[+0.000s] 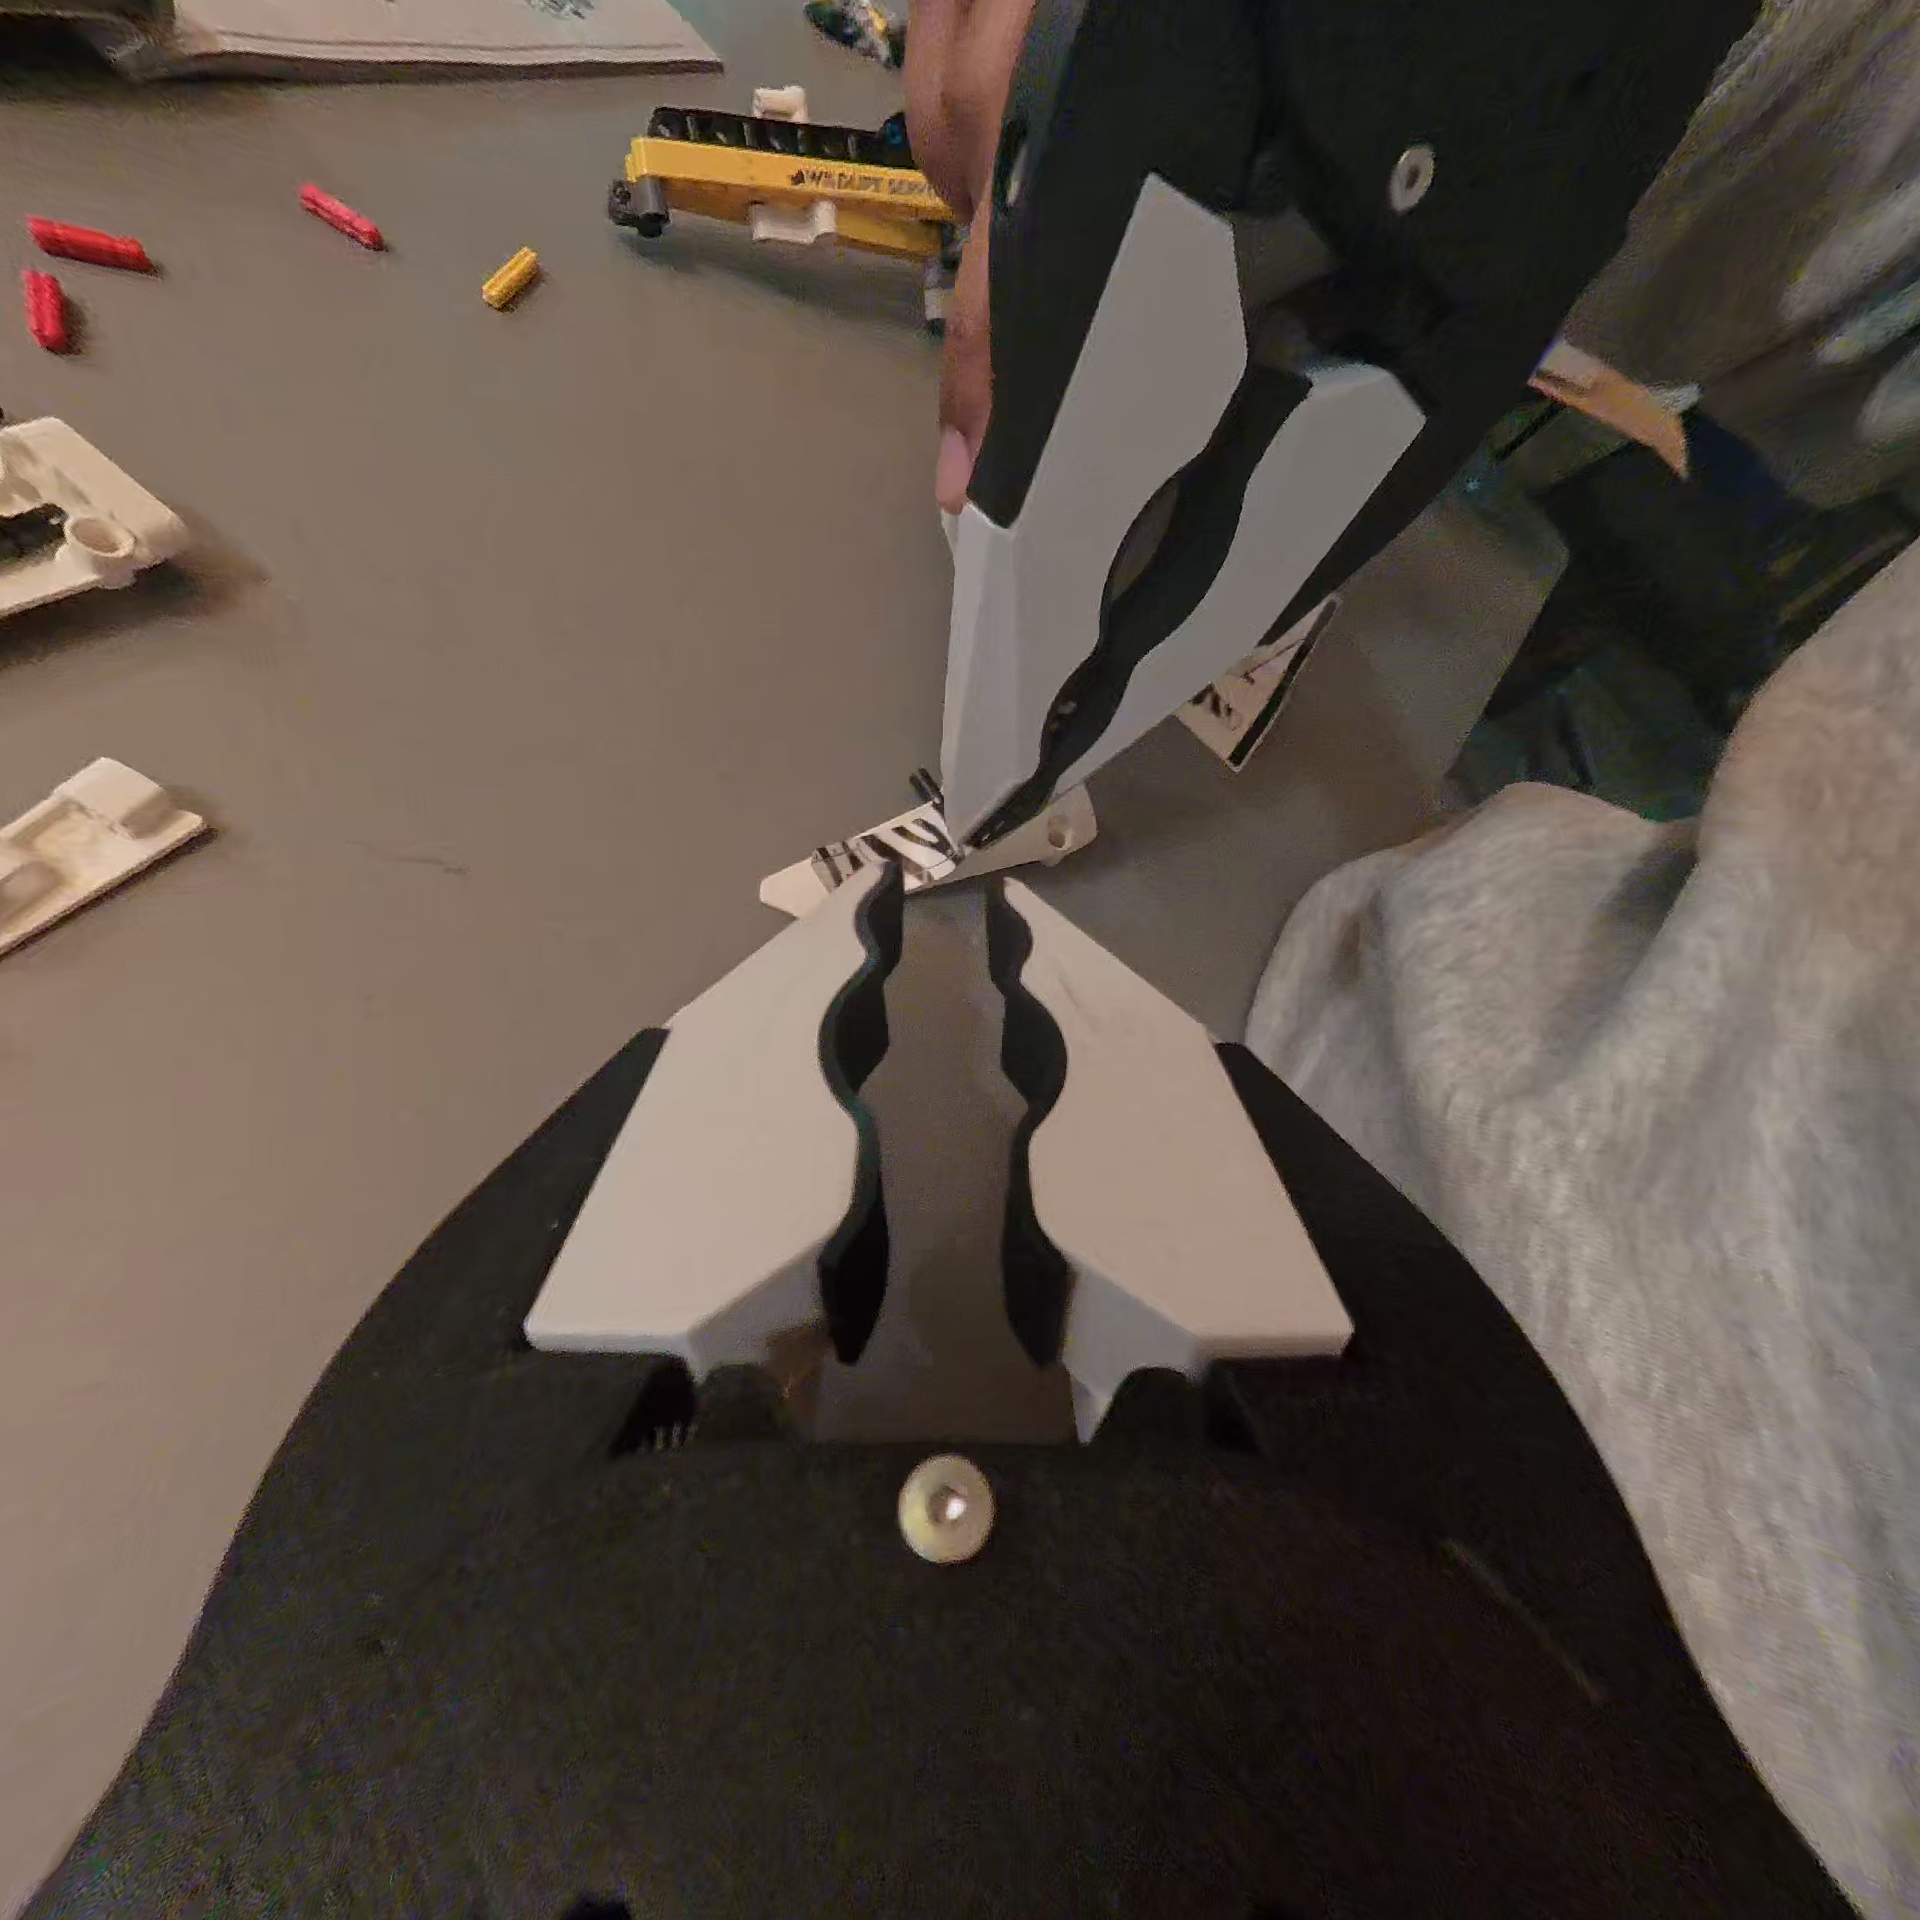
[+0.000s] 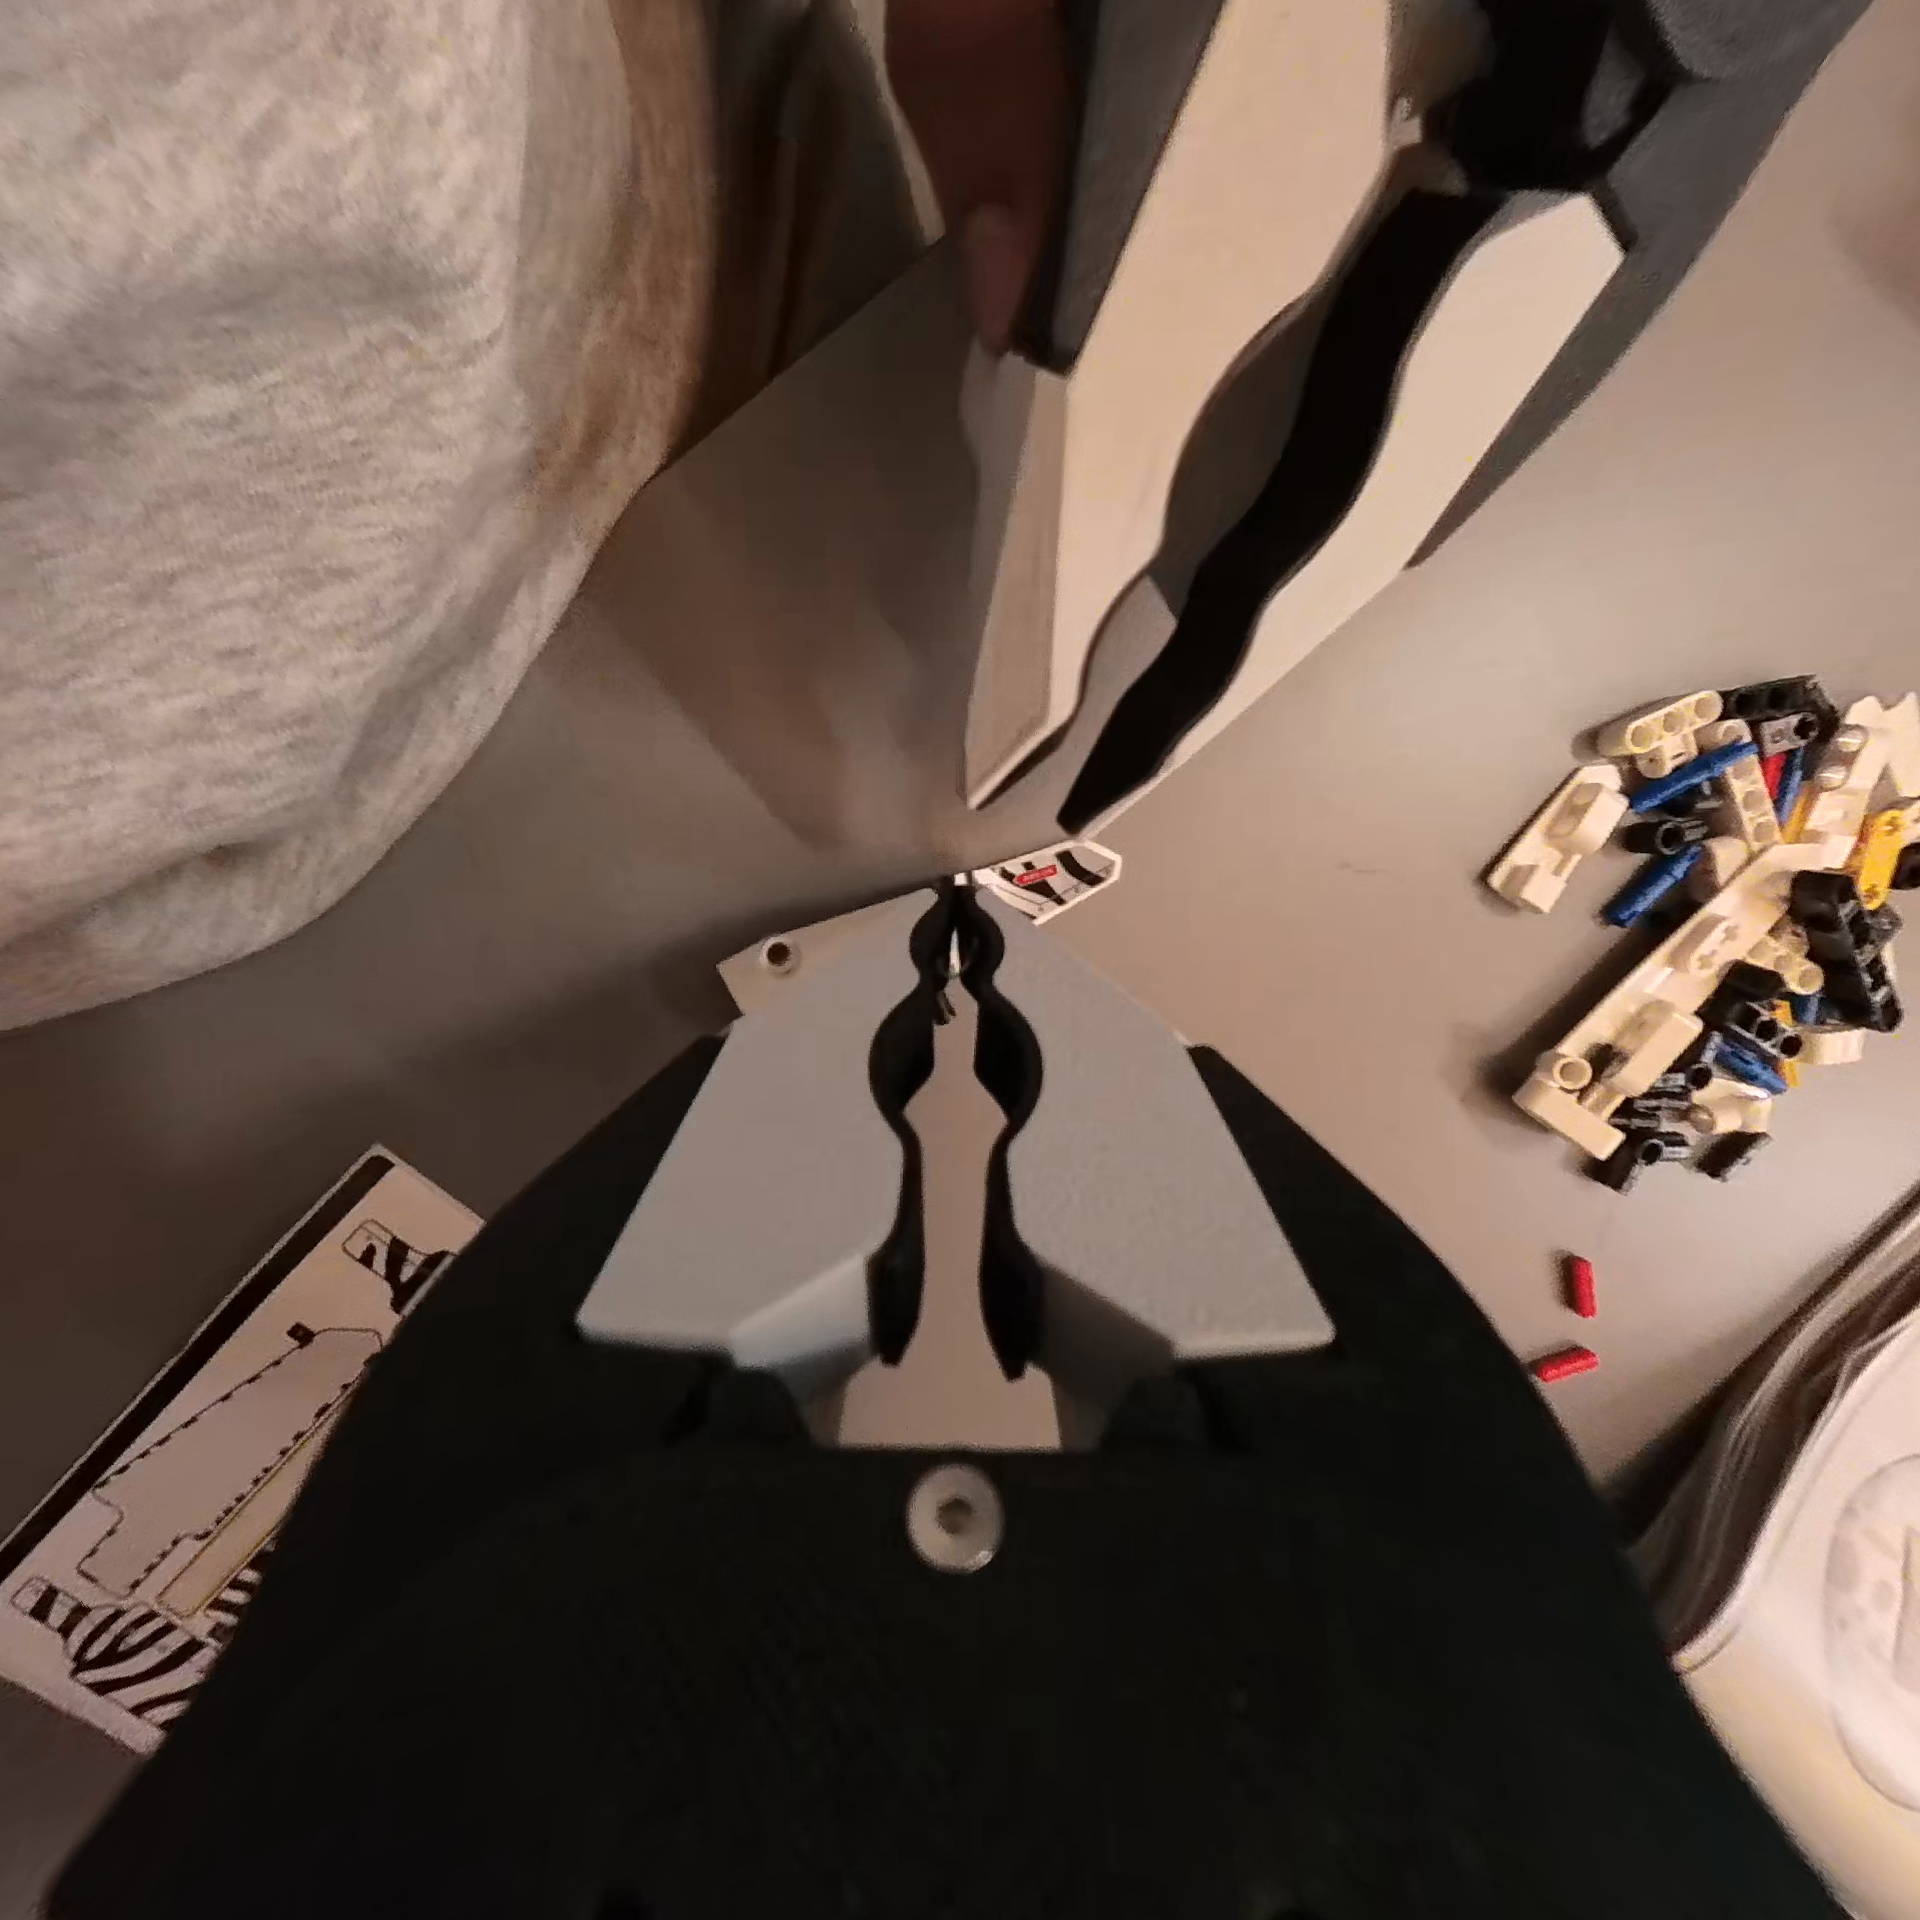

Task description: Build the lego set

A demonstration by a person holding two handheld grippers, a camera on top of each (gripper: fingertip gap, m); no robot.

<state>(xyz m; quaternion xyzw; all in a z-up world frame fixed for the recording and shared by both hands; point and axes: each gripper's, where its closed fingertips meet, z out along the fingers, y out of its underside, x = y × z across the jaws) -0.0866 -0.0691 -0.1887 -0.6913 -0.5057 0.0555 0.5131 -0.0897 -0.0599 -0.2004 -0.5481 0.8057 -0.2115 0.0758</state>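
A white lego panel with zebra stripes [image 1: 883,847] is held just above the grey table [image 1: 520,675]. My right gripper [image 2: 956,914] is shut on one edge of it; the panel's plain end with a pin hole [image 2: 774,966] shows left of the fingertips and its striped end [image 2: 1055,878] to their right. A small black pin sits between the tips. In the left wrist view the right gripper [image 1: 966,831] comes down from above. My left gripper [image 1: 945,894] is open, its tips right at the panel's near edge. It also shows from above in the right wrist view [image 2: 1023,816].
A yellow and black lego assembly [image 1: 790,192], red pins [image 1: 88,244], a yellow pin [image 1: 509,277] and white panels [image 1: 73,520] lie on the table. A pile of loose pieces [image 2: 1714,914] and a sticker sheet [image 2: 208,1455] lie nearby. Grey sleeves [image 1: 1610,1143] crowd the side.
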